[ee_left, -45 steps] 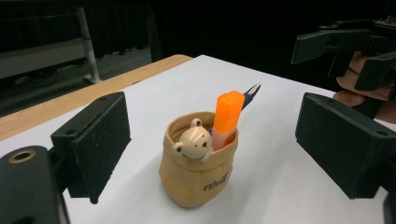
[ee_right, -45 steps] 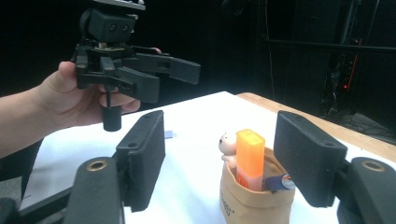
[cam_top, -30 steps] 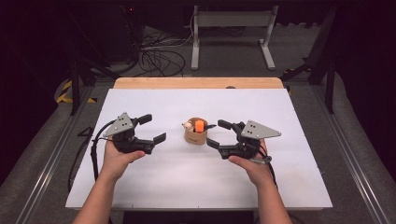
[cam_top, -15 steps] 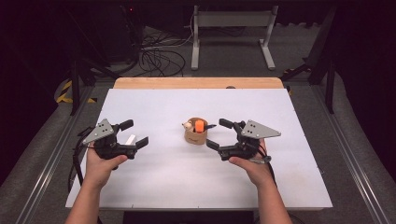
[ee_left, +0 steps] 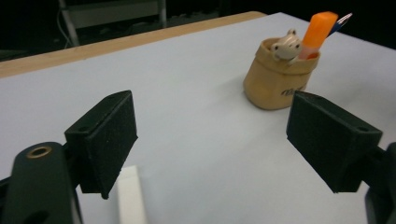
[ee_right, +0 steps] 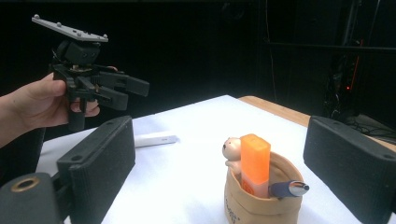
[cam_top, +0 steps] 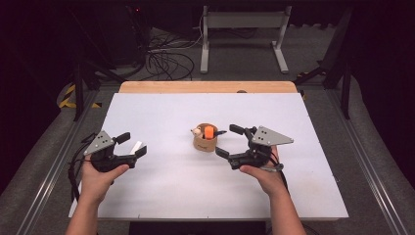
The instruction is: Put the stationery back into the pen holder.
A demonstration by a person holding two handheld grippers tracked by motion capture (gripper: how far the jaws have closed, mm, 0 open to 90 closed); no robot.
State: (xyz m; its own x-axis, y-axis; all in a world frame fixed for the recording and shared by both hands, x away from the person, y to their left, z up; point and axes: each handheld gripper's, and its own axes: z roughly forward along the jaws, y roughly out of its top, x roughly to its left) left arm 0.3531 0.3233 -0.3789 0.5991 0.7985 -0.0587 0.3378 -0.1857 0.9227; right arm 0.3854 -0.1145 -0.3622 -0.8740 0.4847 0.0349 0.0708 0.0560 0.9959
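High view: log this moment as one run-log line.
left gripper: open, above white stick | right gripper: open, empty, beside tan pouch | pouch holds orange marker, pen

Tan pouch (cam_top: 206,143) held an orange marker (cam_top: 209,131) and a dark blue pen (ee_right: 286,189); white table (cam_top: 205,186); white stick (cam_top: 136,146); black grippers.

The small tan pouch-shaped holder (ee_right: 261,203) looks like soft matt paper or cloth, creased at its rolled rim. In it stand a glossy translucent orange plastic marker (ee_right: 255,163), a pen with a shiny metal tip (ee_right: 289,188) at its 3 o'clock, and a smooth cream animal figure (ee_left: 285,44). The white tabletop (cam_top: 176,181) is matt; its far edge strip (cam_top: 205,87) is pale wood. The right gripper's pads (ee_right: 105,158) are rough black foam.
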